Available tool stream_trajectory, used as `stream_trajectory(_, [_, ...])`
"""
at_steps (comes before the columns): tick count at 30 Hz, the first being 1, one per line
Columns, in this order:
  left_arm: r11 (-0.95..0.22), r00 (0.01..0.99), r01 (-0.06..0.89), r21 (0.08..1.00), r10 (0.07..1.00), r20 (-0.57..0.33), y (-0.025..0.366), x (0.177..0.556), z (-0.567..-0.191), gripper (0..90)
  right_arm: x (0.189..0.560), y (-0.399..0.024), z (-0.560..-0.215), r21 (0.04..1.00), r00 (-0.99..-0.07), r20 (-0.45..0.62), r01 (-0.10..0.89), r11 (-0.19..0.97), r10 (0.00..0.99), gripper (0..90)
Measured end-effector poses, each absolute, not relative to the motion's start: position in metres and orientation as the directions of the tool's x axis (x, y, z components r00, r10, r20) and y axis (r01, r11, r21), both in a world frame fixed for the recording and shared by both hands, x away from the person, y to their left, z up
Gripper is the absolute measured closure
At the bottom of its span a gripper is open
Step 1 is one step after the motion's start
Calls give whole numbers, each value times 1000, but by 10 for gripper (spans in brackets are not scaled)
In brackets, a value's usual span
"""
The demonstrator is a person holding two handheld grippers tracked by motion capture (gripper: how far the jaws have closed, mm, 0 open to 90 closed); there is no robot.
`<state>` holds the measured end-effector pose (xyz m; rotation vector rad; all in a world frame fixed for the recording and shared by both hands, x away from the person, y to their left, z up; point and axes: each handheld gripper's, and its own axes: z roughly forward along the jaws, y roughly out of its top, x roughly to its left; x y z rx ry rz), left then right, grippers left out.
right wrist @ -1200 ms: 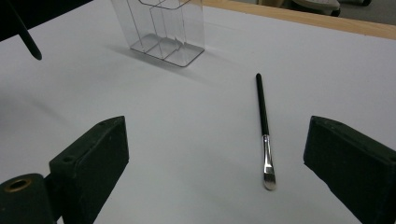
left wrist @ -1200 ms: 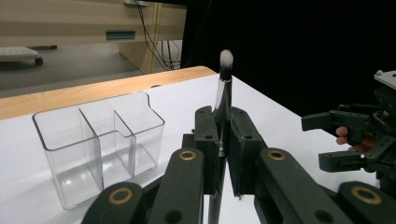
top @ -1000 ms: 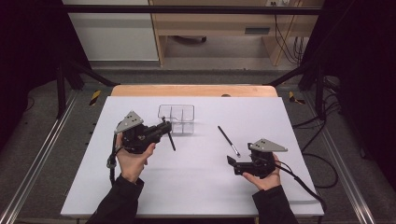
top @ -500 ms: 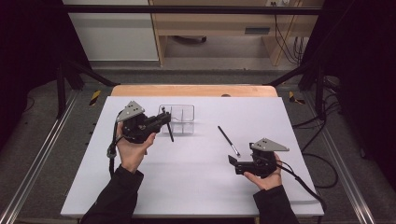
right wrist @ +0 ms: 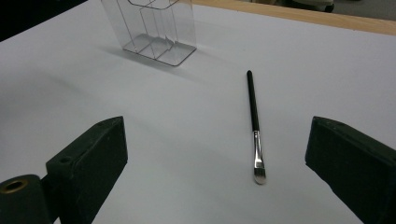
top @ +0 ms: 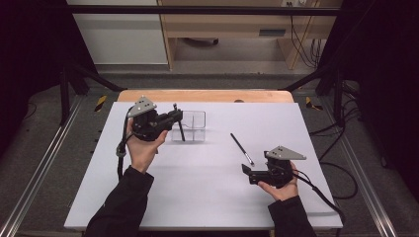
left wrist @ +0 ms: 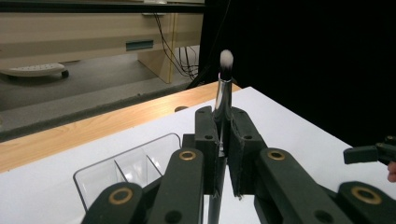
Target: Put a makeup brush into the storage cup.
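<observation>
My left gripper (top: 175, 116) is shut on a makeup brush (top: 179, 126), held upright above the table just left of a clear divided organizer (top: 193, 125). In the left gripper view the brush (left wrist: 224, 88) stands between the jaws, its white bristle tip up and its handle running down below them. A second brush (top: 242, 148) with a black handle and a flat tip lies on the white table right of the organizer. My right gripper (top: 245, 172) rests near the table's front right, open; its view has that flat brush (right wrist: 254, 121) lying between and ahead of the wide-spread jaws.
The white tabletop (top: 207, 197) has a wooden strip (top: 207, 95) along its far edge. The organizer (right wrist: 154, 28) sits at the far left in the right gripper view. Metal rails run down both sides of the table. A wooden bench and cables stand beyond it.
My left gripper has risen and moved toward the organizer with the brush in it, which has swung more upright. The right gripper has stayed in place.
</observation>
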<state>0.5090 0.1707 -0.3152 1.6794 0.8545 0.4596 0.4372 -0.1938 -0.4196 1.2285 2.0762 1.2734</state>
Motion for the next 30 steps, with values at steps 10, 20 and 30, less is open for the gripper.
stream_trajectory(10, [-102, 655, 296, 950, 746, -124, 166, 524, -312, 831, 437, -195, -419, 864, -527, 99, 466, 190, 844, 61])
stream_trajectory(20, [-102, 636, 303, 947, 762, -121, 160, 542, -314, 831, 437, -194, -419, 864, -530, 101, 467, 190, 842, 60])
stream_trajectory(30, [-92, 619, 310, 946, 775, -127, 159, 554, -316, 831, 438, -195, -419, 863, -531, 101, 467, 191, 841, 51])
